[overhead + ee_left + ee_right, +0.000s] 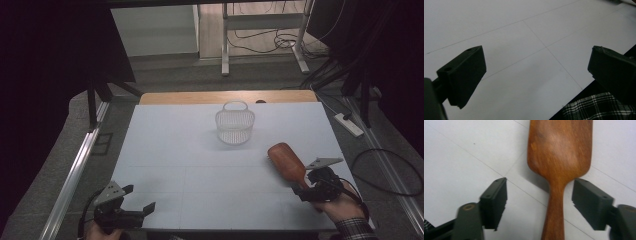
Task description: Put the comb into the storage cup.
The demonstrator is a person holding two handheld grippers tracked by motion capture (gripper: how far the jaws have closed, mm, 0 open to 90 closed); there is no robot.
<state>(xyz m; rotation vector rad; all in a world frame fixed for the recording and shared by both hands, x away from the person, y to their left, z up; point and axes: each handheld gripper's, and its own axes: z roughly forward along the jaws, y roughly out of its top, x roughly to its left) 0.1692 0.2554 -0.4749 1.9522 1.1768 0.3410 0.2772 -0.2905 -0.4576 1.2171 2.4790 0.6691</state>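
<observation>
Straddling the handle of a wooden hairbrush, the right gripper stands with its jaws well apart. Neither pad touches wood; a gap shows on each side, wider on the left in the right gripper view. No grip at this moment.

Brush lies flat on the white table, back up, at the near right part of it. Its long axis runs from the right gripper up and away toward the middle of the table: handle end near the person's right hand, broad paddle end farther out. So the handle points straight back into the open jaws, in line with them.

Left gripper rests at the near left corner, well apart from the brush, jaws wide and nothing between them; in its own view, bare table lies beyond the jaws.

White wire basket stands upright farther back, near the middle, beyond the brush's paddle end.

Judgement: the right hand is far nearer, and the jaws need only close across the narrow handle to take hold.
</observation>
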